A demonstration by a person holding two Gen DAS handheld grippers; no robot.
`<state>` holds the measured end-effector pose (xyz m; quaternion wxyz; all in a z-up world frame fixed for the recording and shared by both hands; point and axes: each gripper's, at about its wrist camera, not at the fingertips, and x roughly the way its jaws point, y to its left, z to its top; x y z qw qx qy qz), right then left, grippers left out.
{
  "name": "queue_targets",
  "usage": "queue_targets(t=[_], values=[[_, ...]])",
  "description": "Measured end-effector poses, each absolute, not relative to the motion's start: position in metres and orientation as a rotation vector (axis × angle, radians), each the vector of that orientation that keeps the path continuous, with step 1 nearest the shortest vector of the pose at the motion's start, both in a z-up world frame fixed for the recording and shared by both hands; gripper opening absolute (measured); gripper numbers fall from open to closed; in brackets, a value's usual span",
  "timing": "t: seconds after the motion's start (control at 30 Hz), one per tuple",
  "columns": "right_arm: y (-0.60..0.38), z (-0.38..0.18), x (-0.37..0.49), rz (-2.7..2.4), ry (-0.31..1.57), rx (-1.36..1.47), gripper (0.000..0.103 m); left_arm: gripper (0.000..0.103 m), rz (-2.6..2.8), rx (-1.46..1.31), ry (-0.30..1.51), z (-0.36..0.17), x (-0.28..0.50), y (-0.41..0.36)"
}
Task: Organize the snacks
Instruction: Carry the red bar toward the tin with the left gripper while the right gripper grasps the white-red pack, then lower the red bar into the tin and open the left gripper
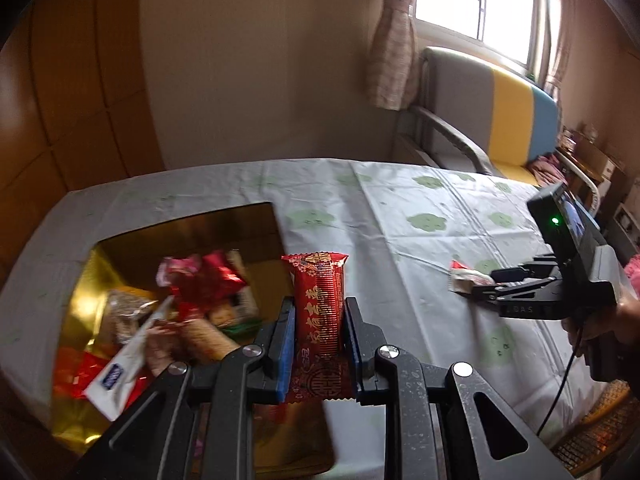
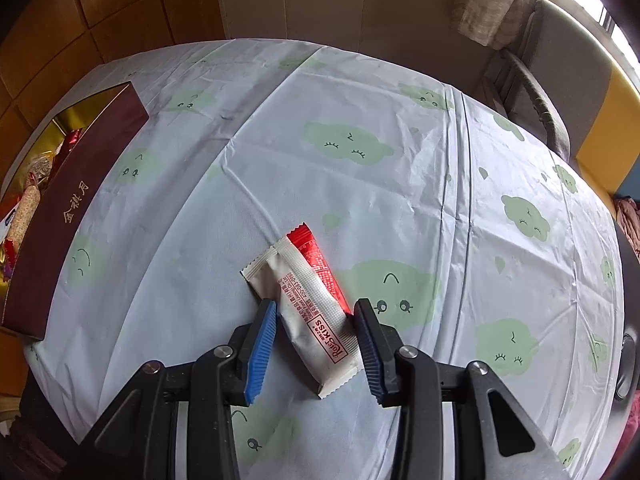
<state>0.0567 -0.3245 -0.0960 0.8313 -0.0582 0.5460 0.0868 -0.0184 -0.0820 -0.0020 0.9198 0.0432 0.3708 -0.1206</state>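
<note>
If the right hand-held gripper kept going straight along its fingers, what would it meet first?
Most likely the white-and-red snack packet lying on the tablecloth. It already sits between the right hand-held gripper fingers, which point steeply down at it; contact is unclear.

Red wrapper (image 1: 320, 312) printed with gold characters and scalloped bands. White sachet (image 2: 308, 312) edged by a red stripe, lettered in red. Box (image 2: 72, 208) maroon outside with gold characters; lined in shiny gold (image 1: 192, 232). Within, packets (image 1: 200, 280) in red, pink and tan, one white with a blue badge. Tablecloth (image 2: 360, 100) pale blue-white, scattered with light-green cloud shapes bearing small black faces. Gripper frames black; pads (image 2: 262, 344) bright blue ribbed on one side, dark navy on the other. Sofa (image 1: 504, 116) banded grey, yellow and blue. Curtain (image 1: 394, 36) checked pink-beige. Wall panels (image 1: 60, 80) orange-brown.
</note>
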Motion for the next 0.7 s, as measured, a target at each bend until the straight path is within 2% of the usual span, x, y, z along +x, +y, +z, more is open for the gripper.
queue_targets(t=[0.7], values=[[-0.314,-0.1,0.064,0.102,1.161,-0.177,0.041,0.023,0.02,-0.079,0.79,-0.02,-0.015,0.039]])
